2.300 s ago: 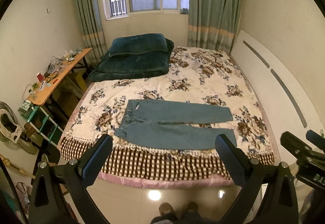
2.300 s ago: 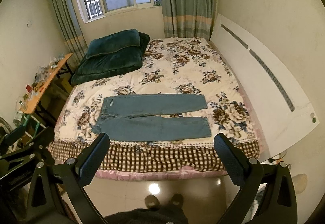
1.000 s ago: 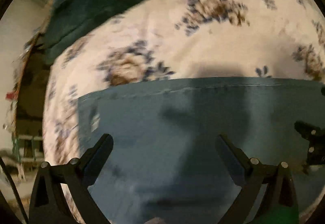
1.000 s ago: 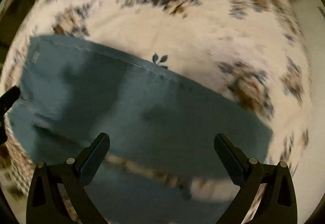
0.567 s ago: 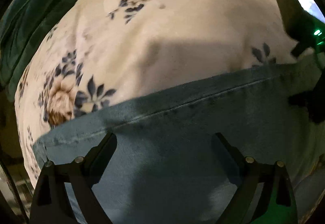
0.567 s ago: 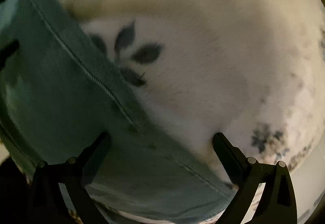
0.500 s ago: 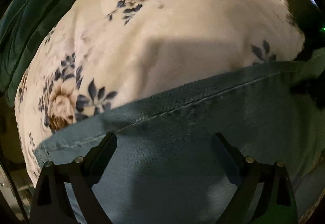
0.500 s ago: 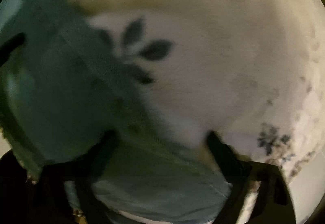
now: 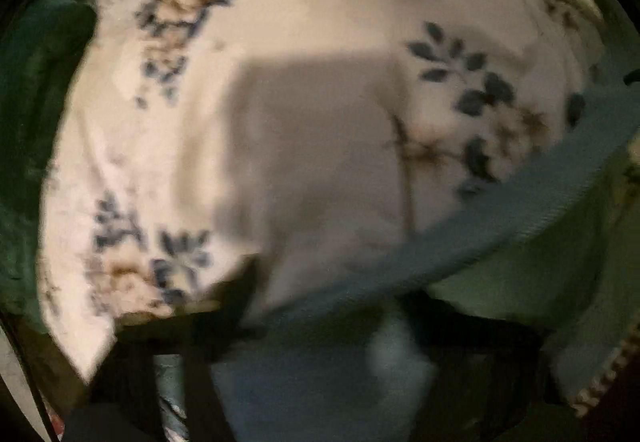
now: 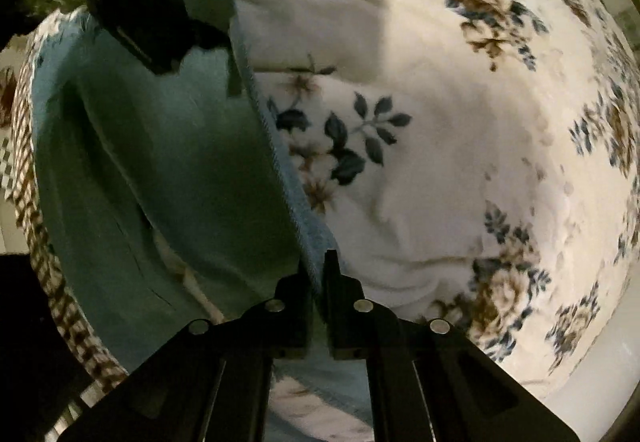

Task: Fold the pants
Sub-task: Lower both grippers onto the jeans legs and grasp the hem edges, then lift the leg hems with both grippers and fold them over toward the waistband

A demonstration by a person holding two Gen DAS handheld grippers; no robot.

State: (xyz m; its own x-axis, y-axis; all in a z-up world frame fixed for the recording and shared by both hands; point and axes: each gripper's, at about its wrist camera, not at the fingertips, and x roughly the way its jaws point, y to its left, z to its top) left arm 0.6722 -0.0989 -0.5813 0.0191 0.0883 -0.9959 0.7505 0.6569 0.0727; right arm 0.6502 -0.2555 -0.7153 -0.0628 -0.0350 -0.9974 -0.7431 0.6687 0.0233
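Denim, blue-green and soft: the pants (image 10: 168,169) lie on the floral bedspread (image 10: 460,145) near the checked edge of the bed, with their far long edge raised off the cover. In the right wrist view that seamed edge runs straight into the right gripper (image 10: 318,274), whose fingers (image 10: 334,282) are drawn almost together, pinching the edge between them. The left gripper (image 9: 320,306) is blurred in its own view; its dark fingers (image 9: 236,294) seem to sit at the same lifted edge, farther along, but whether they are closed on the cloth I cannot tell. A dark shape over the pants at the top of the right view is probably that gripper.

Judging by the way the cloth drapes and creases, the pants are limp but fairly weighty, with no stiffness to carry a fold by themselves. The thick seam looks the safest hold, since it should not slip between the fingers. Two holds spaced well apart along that edge would likely keep the leg from sagging in the middle as it is folded over.
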